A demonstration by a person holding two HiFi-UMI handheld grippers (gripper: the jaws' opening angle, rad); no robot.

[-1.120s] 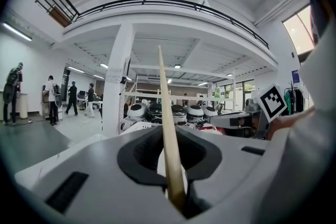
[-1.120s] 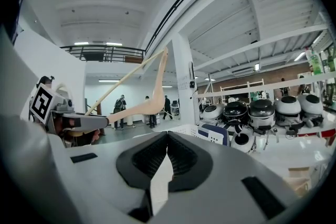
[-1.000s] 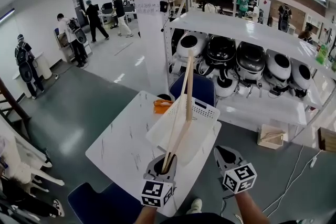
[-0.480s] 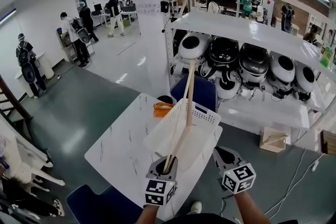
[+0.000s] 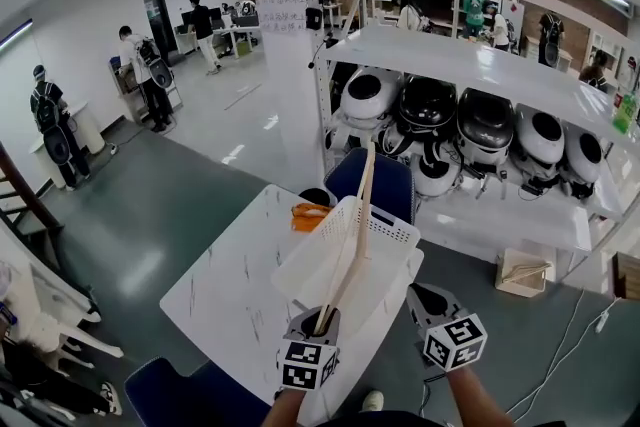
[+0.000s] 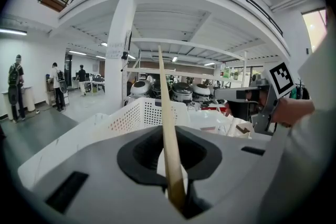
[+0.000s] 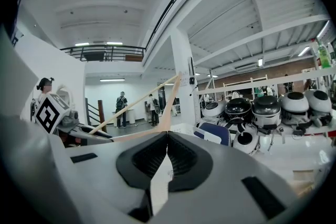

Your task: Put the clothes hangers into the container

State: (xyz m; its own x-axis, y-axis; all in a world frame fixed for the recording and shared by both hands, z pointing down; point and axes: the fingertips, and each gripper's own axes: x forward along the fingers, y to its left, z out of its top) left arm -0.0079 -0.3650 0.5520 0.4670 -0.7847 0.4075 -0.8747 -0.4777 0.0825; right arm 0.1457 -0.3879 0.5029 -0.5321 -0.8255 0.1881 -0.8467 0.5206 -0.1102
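Clamping the lower end of a pale wooden clothes hanger (image 5: 352,235) in the fingers of the left gripper (image 5: 318,320), at the near edge of the white counter (image 5: 225,270). Holding the right gripper (image 5: 430,298) just to the right, beside the counter's right edge, with its fingers pressing together on nothing. Tilting the clothes hanger up and away, above the white perforated container (image 5: 388,215) and not lying in it. Resting the container on the counter, with an orange item (image 5: 310,214) just beyond its far-left side. Showing, further off, a blue chair (image 5: 385,177), a white pillar (image 5: 283,35), and white shelving (image 5: 480,65) carrying rounded black and white appliances (image 5: 485,125). Standing far off at the left, several people (image 5: 135,65).
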